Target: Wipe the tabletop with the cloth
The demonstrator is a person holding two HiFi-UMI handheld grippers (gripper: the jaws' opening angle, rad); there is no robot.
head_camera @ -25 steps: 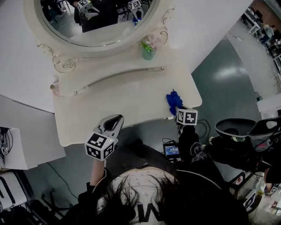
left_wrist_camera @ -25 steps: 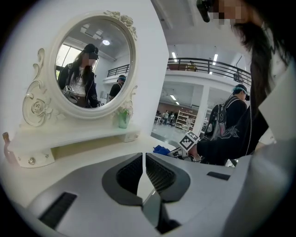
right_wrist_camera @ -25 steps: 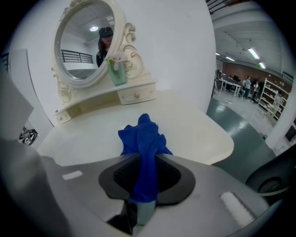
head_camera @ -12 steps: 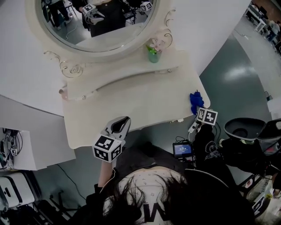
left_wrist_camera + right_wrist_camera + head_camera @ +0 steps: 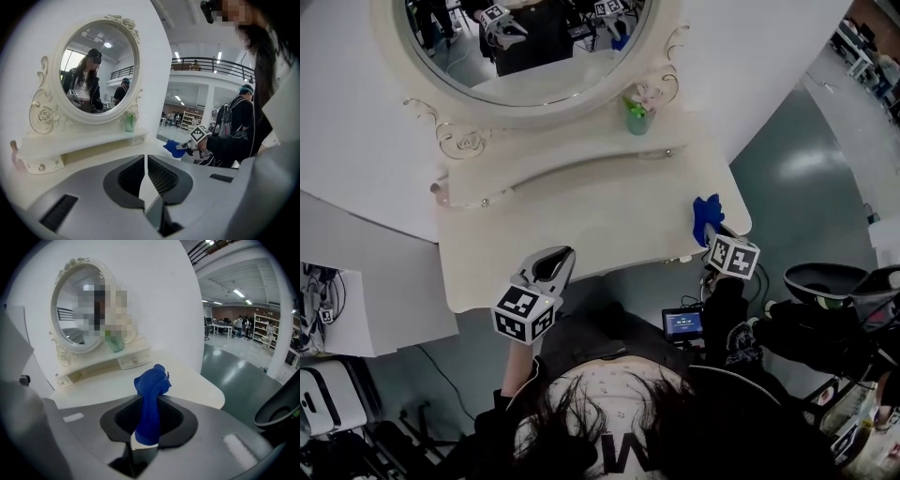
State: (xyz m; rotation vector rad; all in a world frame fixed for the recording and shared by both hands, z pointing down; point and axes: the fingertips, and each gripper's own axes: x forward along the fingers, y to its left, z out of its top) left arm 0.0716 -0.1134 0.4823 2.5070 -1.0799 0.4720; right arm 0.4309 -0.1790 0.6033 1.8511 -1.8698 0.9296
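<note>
Front of the tabletop (image 5: 581,234) is bare, loads of room to pass side to side. Only blockers sit at the back: raised shelf (image 5: 567,142), mirror (image 5: 525,56) above it, 1 green vase (image 5: 639,120) on the shelf's right end.

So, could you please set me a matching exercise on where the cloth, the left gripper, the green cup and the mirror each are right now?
Things:
1. blue cloth
2. left gripper
3. green cup
4. oval mirror

Places or states:
A. stands at the right end of the raised shelf
B. hangs above that shelf, against the wall
C. pinched between the jaws of the right gripper
D. jaws together on nothing, near the front edge of the tabletop

Pairs: 1-C, 2-D, 3-A, 4-B
</note>
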